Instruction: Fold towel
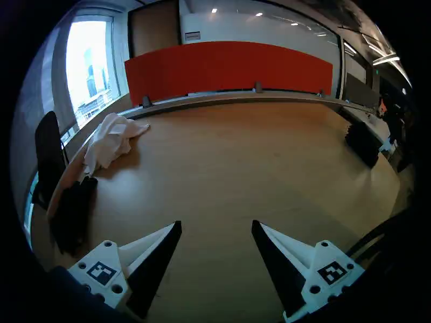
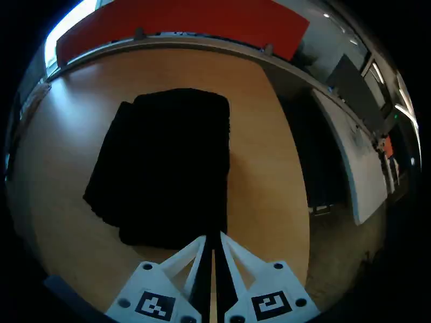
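One wide wooden table (image 1: 226, 161) is carrying everything here, and a red partition (image 1: 226, 67) is closing off its far edge. In the right gripper view, the black folded towel (image 2: 167, 167) is lying flat on the wood as a thick, neat stack, so I am judging that its folding is finished or almost finished. A white towel (image 1: 110, 140) is lying crumpled at the far left corner, near the window, and it is probably the next piece to fold. Nearer to you, a dark cloth (image 1: 73, 215) is hanging over the table edge. You are holding the left gripper (image 1: 216, 223) empty above bare wood, with its fingers wide apart, so it is looking ready for a new grasp. You are holding the right gripper (image 2: 214, 237) closed, with its tips at the near edge of the black stack. Whether a little hem is caught between them I cannot tell, because the dark pads are merging with the dark fabric.
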